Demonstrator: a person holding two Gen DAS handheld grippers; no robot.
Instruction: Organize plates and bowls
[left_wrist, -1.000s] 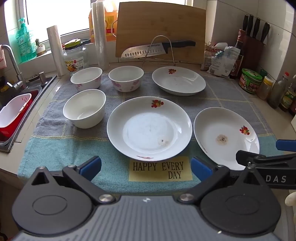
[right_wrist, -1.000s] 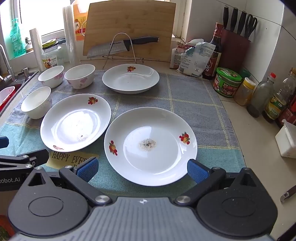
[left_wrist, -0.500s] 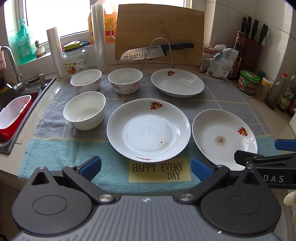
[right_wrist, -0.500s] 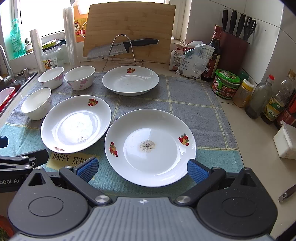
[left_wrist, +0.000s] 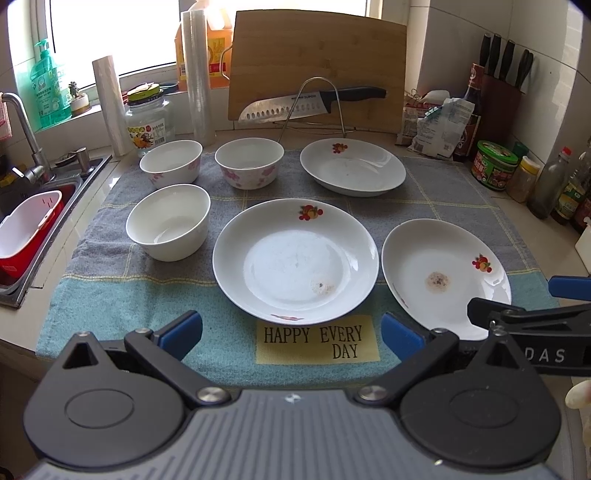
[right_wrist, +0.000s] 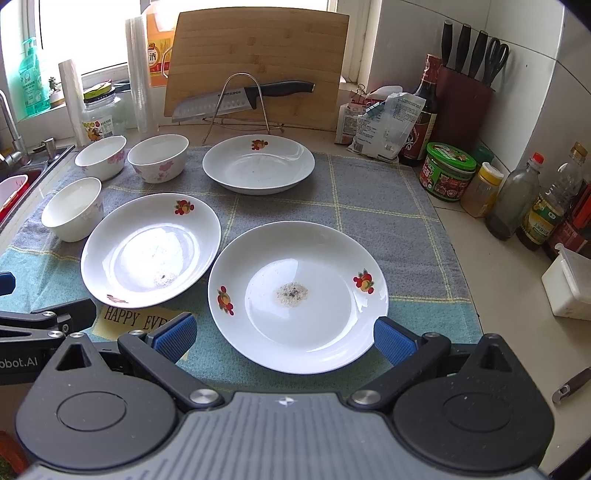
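Here, three white plates (right_wrist: 297, 295) and three bowls (left_wrist: 168, 221) lie apart on a towel (left_wrist: 110, 306) covering the bench. The stained near plate sits directly ahead of the right claw (right_wrist: 282, 338), its rim between the spread jaws; the middle plate (left_wrist: 295, 258) lies ahead of the left claw (left_wrist: 291, 328), also spread and empty. Each claw's body hides the towel's near edge.

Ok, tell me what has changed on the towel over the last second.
Only the view shifted slightly: both cameras eased back a touch. The left gripper and right gripper remain open, holding nothing. The three plates, including the near plate, and the three bowls, such as the front bowl, have not moved.
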